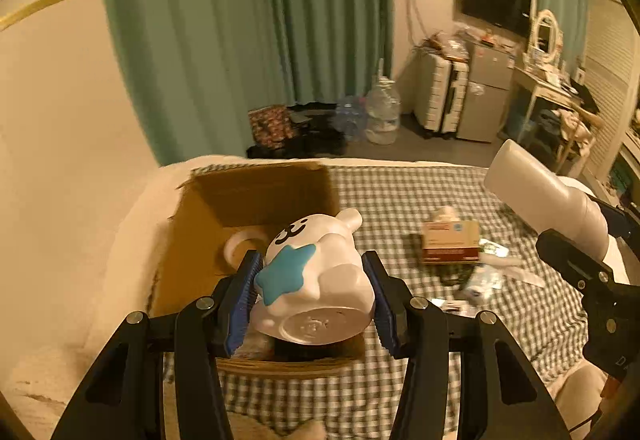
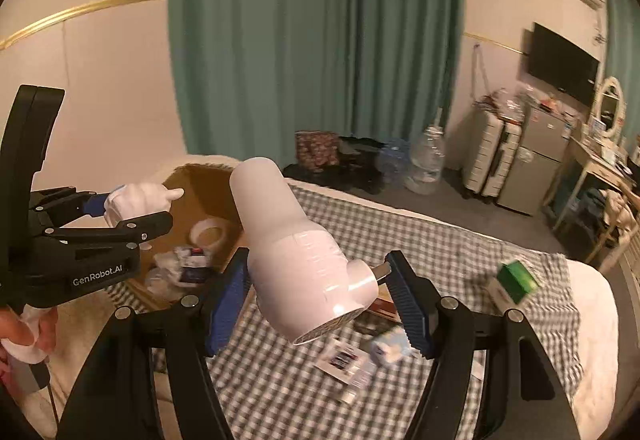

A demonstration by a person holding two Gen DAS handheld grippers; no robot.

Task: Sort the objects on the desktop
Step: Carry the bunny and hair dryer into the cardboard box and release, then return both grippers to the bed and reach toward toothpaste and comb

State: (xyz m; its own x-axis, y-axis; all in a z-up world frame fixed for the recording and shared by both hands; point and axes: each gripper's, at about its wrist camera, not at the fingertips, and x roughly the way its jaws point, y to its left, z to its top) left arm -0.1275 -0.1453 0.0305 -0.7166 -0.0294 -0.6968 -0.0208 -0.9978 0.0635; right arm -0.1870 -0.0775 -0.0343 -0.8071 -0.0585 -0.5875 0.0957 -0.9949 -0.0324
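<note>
Right now the left gripper (image 1: pixel 312 292) is clamped on a white toy figure (image 1: pixel 320 276) with a blue star on its side and a small drawn face; both blue pads press against its flanks, and its round base faces the camera. It hangs over an open cardboard box (image 1: pixel 256 192) that stands on a bed covered by a checked blanket (image 1: pixel 400 200). Inside the box a roll of white tape (image 1: pixel 244 244) lies against the far wall, and the right wrist view shows a few small packets (image 2: pixel 184 268) beside the roll.

The right gripper (image 2: pixel 316 296) is clamped on a white bottle (image 2: pixel 296 252), a wide cylinder with a narrower top, tilted so its top leans up and to the left. One blue pad presses its left side; the other meets a short stub on its right side. The bottle is held above the blanket, just right of the box.

On the blanket lie a tissue box (image 1: pixel 452 240), a green and white carton (image 2: pixel 516 280), a small pale blue packet (image 2: pixel 392 348) and a barcoded card (image 2: pixel 344 360). At the lower left edge of the right wrist view, a hand (image 2: pixel 24 328) grips the left gripper's handle
</note>
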